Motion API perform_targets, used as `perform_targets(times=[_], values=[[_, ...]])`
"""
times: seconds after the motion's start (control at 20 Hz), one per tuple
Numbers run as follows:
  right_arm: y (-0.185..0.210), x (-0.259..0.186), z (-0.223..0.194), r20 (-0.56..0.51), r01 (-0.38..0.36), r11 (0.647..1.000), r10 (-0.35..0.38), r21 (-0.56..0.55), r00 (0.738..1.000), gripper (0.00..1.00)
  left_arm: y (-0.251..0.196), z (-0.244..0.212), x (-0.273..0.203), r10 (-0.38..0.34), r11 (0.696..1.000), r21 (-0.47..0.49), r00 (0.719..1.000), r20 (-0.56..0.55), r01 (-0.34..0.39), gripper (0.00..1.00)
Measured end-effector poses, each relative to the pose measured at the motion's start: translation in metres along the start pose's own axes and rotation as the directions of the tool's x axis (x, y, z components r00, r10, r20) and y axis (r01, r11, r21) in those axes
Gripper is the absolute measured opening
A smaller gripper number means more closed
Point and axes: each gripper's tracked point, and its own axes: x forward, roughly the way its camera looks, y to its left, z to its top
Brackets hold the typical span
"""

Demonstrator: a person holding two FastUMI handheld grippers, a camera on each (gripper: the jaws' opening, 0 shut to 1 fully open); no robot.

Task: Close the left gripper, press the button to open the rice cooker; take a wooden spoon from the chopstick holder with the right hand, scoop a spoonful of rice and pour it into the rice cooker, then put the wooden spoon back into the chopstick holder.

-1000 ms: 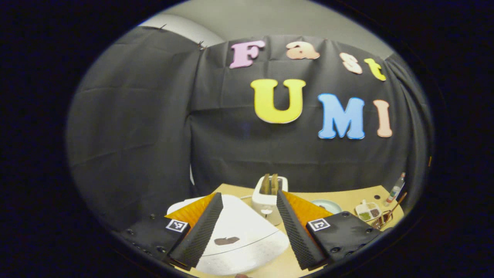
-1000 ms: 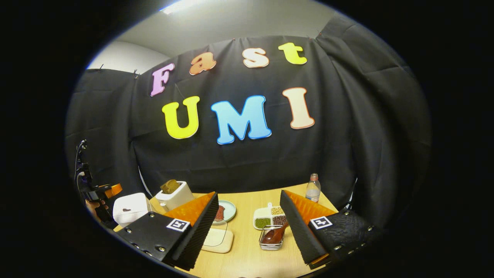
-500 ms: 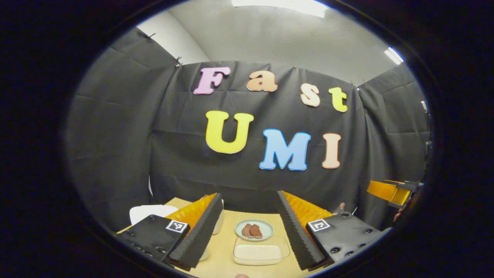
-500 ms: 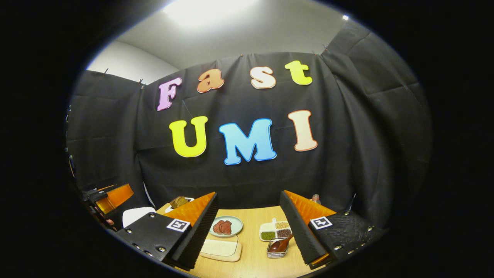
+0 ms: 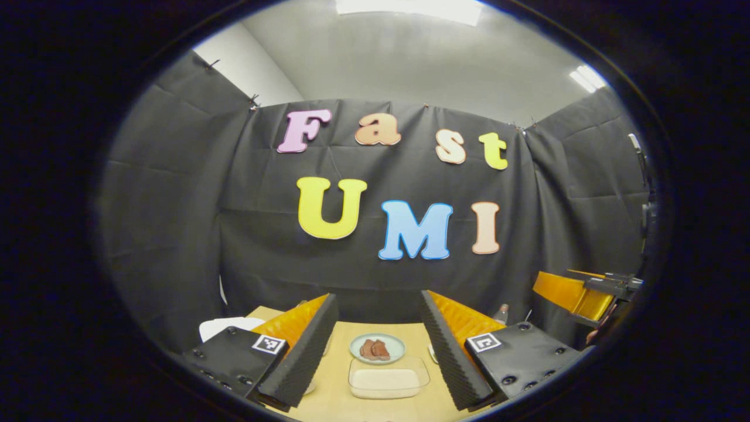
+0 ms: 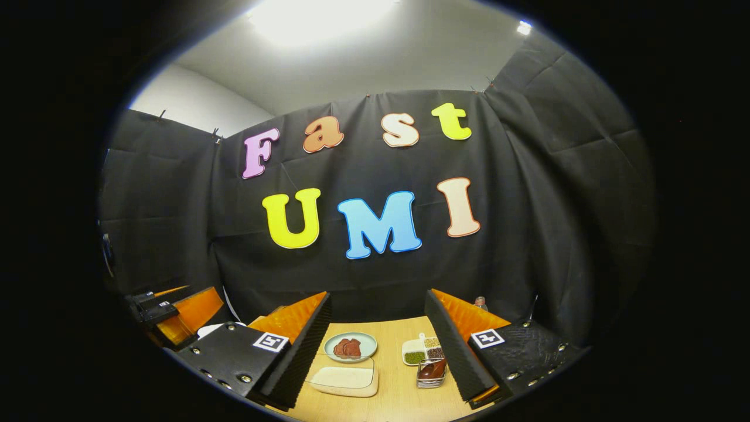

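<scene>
Left gripper (image 5: 378, 346): fingers spread wide, nothing between them, raised above the wooden surface (image 5: 334, 387). Framed in the gap between those 2 fingers: a small round plate (image 5: 378, 348) carrying 2 brown pieces, and just nearer, a clear rectangular tray of rice (image 5: 388, 379). At the left, behind the left finger, a white rounded shape, probably the rice cooker (image 5: 218, 327), mostly hidden, lid state not discernible. At the far right edge, raised well above the surface, the right gripper (image 5: 580, 293) with part of a hand below it.

Right gripper (image 6: 378, 346): fingers likewise released and wide apart, grasping nothing, hovering over the same surface (image 6: 398, 392). Between the 2 fingers: the plate (image 6: 350, 347) with brown pieces at the back, the tray of rice (image 6: 344, 379) in front of it toward the left, a white divided dish (image 6: 423, 350) of green and dark grains to the right. Just in front of that dish, close beside the right finger, the wire chopstick holder (image 6: 432, 374) with the wooden spoon (image 6: 433, 369) resting inside, bowl showing. Behind the right finger, the top of a bottle (image 6: 480, 302) near the back wall. At the left edge, the left gripper (image 6: 176, 308) held up off the surface, with a sliver of the white rice cooker (image 6: 214, 328) just beside it.
</scene>
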Motion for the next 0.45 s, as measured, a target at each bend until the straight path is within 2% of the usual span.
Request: perform_targets(times=[0.45], values=[[0.016,-0.008,-0.003,0.006,0.013,1.000,-0.013,-0.023,1.000,0.97,0.009,0.005,-0.003,-0.026,1.000,0.000,1.000,0.002,0.026,0.98]])
